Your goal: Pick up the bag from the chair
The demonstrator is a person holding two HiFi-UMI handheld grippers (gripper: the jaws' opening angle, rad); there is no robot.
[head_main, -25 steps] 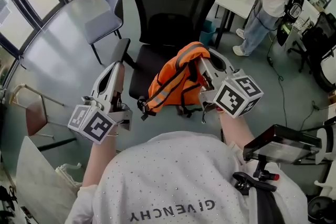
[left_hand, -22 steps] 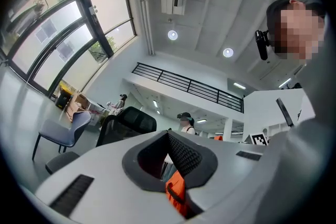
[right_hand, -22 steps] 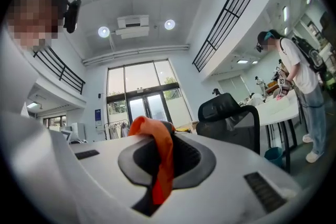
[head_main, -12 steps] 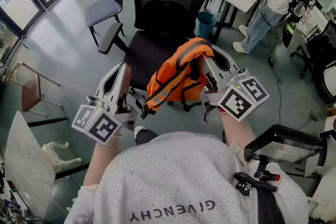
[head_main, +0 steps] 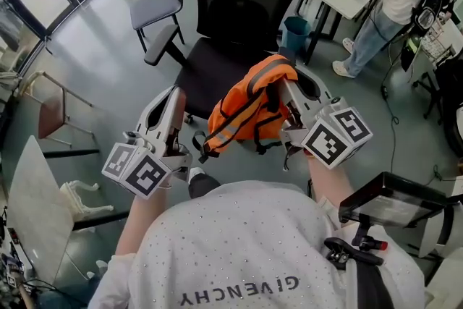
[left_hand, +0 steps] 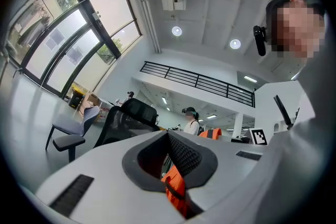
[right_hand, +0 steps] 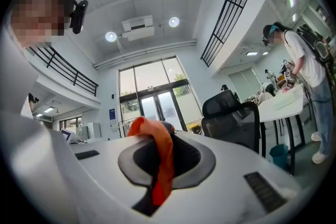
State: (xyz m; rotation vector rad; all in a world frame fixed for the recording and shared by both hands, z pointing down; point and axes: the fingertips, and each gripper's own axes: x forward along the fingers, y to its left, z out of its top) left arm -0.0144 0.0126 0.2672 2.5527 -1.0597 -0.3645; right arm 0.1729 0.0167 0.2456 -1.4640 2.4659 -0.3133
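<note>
Left claw (head_main: 172,101) and right claw (head_main: 283,90) each pinch a strap of the orange bag (head_main: 244,111). It hangs between them, now carried back past the chair (head_main: 217,65) seat's front edge, so the pickup looks done.

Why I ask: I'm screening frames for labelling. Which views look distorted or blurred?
Head view: sharp, evenly lit, mild wide-angle bend, orange bag clear. Left gripper view: strong fisheye, dark corners, jaws soft close up. Right gripper view: same fisheye, ceiling lights bright, orange strap blurred.
</note>
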